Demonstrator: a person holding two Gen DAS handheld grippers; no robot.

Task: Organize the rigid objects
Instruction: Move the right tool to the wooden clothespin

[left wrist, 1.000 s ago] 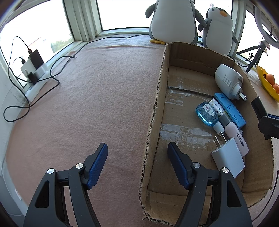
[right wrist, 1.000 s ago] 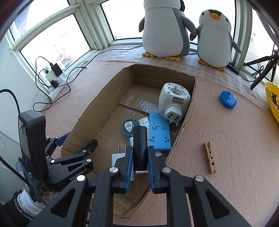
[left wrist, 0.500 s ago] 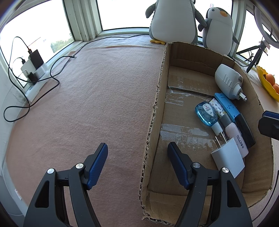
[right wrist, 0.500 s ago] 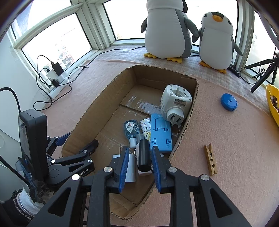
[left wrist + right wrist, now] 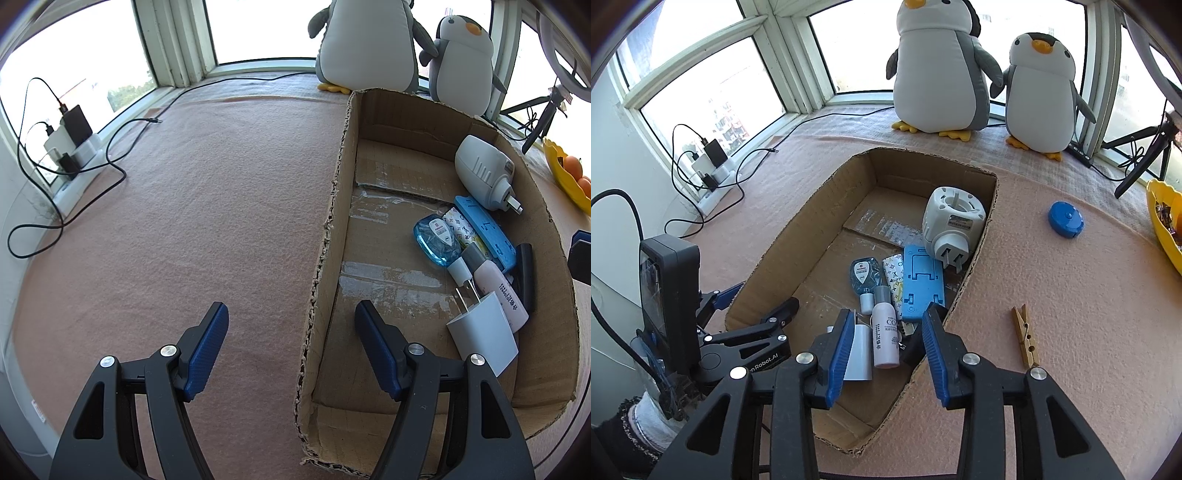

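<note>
The right gripper hangs over the near end of the cardboard box, its jaws just having been opening and now parted with nothing pressed between the pads. The black cylinder it was carrying lies along the box's right wall, dropped there to join the things already sorted. Just left of it sit the white bottle and the white charger, packed side by side so the row runs down one wall.

The left gripper waits at the near left, jaws spread astride the box's left wall and gripping nothing; it seems to be there to guard the box.

Farther in lie the blue flat holder, the small blue bottle and the round white plug adapter, leaving the left half of the floor bare.

Outside on the right, the wooden clothespin and, farther off, the blue round case are not yet collected. The clothespin, being nearer, looks the likely next pick.
</note>
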